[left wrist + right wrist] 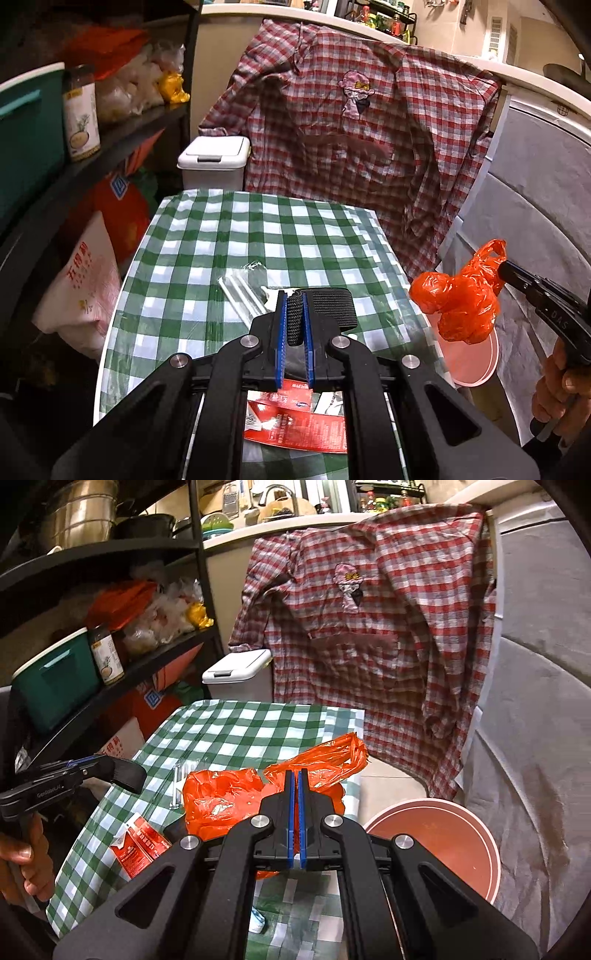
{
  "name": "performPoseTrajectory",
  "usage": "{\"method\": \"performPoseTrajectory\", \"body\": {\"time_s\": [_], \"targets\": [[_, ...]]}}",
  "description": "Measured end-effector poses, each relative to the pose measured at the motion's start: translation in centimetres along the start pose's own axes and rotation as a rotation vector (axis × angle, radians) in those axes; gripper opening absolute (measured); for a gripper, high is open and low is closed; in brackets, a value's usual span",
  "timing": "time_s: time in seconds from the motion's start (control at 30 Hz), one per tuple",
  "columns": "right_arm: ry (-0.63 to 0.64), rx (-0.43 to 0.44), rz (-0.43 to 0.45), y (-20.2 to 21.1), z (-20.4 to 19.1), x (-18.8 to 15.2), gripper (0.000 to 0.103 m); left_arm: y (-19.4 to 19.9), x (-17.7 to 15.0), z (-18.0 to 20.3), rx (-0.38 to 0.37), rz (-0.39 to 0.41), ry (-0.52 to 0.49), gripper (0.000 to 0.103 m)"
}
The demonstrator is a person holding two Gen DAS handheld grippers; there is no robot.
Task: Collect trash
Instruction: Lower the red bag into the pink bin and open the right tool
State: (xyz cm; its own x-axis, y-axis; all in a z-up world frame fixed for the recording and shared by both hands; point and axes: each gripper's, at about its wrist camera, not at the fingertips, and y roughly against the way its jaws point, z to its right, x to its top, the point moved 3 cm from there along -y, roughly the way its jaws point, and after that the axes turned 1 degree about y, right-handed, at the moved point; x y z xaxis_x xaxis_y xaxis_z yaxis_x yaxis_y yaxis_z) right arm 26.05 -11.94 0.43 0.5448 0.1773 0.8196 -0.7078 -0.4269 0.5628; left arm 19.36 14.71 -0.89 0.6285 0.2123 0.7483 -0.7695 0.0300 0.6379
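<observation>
The pink bin (443,845) sat at lower right of the right wrist view, just beside the bench (236,731) with its green-checked cloth, and looked empty as far as I could see inside. The right gripper (296,775) had its jaws pinched tight on a crumpled orange plastic bag (221,797), held up off the cloth. The left gripper (294,295) had its jaws clamped on a black elastic band (332,308). A red carton (142,843) with small unreadable print lay on the bench. A white lidded bin (214,155) stood behind, upper left. "DAS" showed on the right gripper's side.
</observation>
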Motion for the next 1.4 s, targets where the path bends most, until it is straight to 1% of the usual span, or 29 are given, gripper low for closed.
{"method": "performPoseTrajectory", "body": {"time_s": [0.3,0.67,1.07,1.4], "targets": [[-0.025,-0.033,0.026,1.4,1.8,0.1,0.002,0.6,0.1,1.9,-0.003,0.026,-0.028,0.008],[-0.066,-0.078,0.055,2.8,4.5,0.3,0.002,0.4,0.1,4.1,-0.021,0.032,-0.052,0.008],[-0.079,-0.146,0.071,3.9,7.1,0.1,0.002,-0.3,0.3,7.5,-0.066,0.031,-0.081,0.008],[-0.091,-0.216,0.06,4.4,9.8,-0.3,0.002,-1.5,-0.1,12.0,-0.125,0.017,-0.125,0.008]]}}
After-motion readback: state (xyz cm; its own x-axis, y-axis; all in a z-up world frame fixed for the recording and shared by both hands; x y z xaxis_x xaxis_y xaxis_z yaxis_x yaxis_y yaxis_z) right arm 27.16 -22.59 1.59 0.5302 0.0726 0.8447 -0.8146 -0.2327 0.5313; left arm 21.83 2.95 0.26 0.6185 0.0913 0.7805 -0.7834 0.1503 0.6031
